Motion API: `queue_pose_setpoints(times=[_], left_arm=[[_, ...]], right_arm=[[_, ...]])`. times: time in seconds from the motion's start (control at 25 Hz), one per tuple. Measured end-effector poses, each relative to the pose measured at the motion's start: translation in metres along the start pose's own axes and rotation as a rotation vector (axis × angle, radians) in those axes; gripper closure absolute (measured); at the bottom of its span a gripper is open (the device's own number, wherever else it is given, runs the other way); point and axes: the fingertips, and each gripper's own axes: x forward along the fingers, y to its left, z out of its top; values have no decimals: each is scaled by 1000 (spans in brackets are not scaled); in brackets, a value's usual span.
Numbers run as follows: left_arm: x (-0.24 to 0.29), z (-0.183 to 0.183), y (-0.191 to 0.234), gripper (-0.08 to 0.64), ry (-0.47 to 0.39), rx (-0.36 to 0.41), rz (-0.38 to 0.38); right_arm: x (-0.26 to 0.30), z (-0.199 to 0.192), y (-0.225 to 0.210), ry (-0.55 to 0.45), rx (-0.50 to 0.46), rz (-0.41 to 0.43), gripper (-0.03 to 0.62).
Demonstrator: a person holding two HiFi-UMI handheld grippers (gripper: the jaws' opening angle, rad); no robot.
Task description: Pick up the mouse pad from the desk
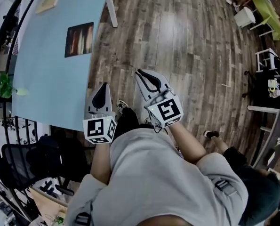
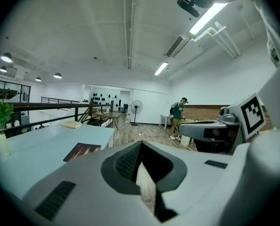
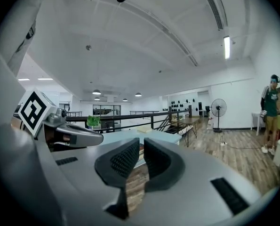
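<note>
The mouse pad (image 1: 78, 40), a dark rectangle with an orange picture, lies flat on the pale blue desk (image 1: 45, 84) at the upper left. In the left gripper view the mouse pad (image 2: 82, 151) sits beyond the jaws to the left. My left gripper (image 1: 102, 86) hangs just off the desk's near corner, its tips meeting with nothing between them (image 2: 140, 145). Over the wooden floor to its right, my right gripper (image 1: 141, 73) points the same way, and a narrow gap shows between its empty pads (image 3: 141, 144). Neither touches the pad.
A yellowish block (image 1: 47, 4) lies at the desk's far end and a green plant (image 1: 5, 86) stands at its left edge. A black office chair (image 1: 22, 159) stands near left. White chairs (image 1: 245, 17) are far right. A person in green (image 2: 178, 119) stands in the distance.
</note>
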Motion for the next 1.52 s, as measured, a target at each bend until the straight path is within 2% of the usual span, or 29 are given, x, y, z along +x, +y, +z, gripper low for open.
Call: queue_pose_setpoints(times=[0.16, 0.4, 0.84, 1.16, 1.52], left_arm=[[25, 9, 31, 549, 16, 8, -34], [42, 15, 73, 549, 28, 12, -62], [70, 2, 114, 549, 64, -50, -37], [110, 3, 138, 549, 99, -53, 20], [173, 10, 161, 549, 153, -68, 137]], right_arm=[[39, 9, 1, 7, -3, -3, 558], [81, 2, 9, 44, 19, -6, 558], [128, -22, 8, 133, 44, 46, 557], [177, -24, -21, 131, 66, 108, 557], [248, -20, -76, 138, 81, 246, 557]])
